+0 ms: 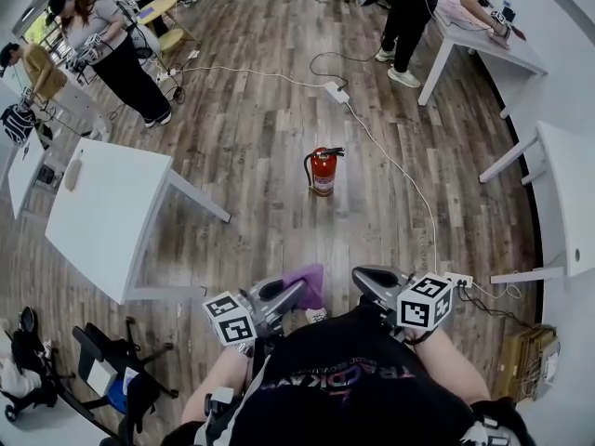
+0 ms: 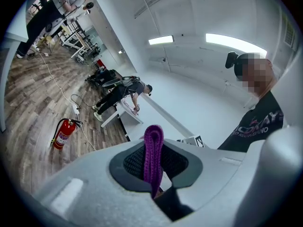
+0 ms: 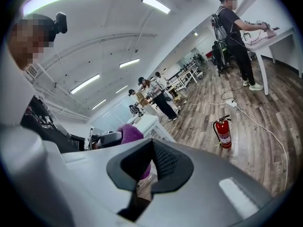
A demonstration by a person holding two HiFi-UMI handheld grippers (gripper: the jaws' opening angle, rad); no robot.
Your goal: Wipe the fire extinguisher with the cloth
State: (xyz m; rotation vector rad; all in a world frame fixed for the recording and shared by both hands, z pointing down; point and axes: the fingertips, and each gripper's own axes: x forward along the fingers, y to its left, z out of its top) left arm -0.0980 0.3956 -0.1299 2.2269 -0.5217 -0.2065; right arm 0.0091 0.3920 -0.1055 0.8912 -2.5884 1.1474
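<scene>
Head view: the extinguisher [image 1: 323, 171] stands on the floor [image 1: 260, 128], well apart from the person. Left gripper view: the left gripper [image 2: 154, 171] pinches the purple cloth [image 2: 153, 143] between nearly closed jaws. Right gripper view: the right gripper [image 3: 150, 162] is closed on nothing. Cloth in hand, no wiping yet; the approach and the wiping remain.

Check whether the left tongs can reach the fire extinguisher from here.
Probably not yet. The left tongs, shut on the purple cloth, sit close to the person's body, while the fire extinguisher stands well ahead. Only bare floor lies between, so stepping forward should do.
</scene>
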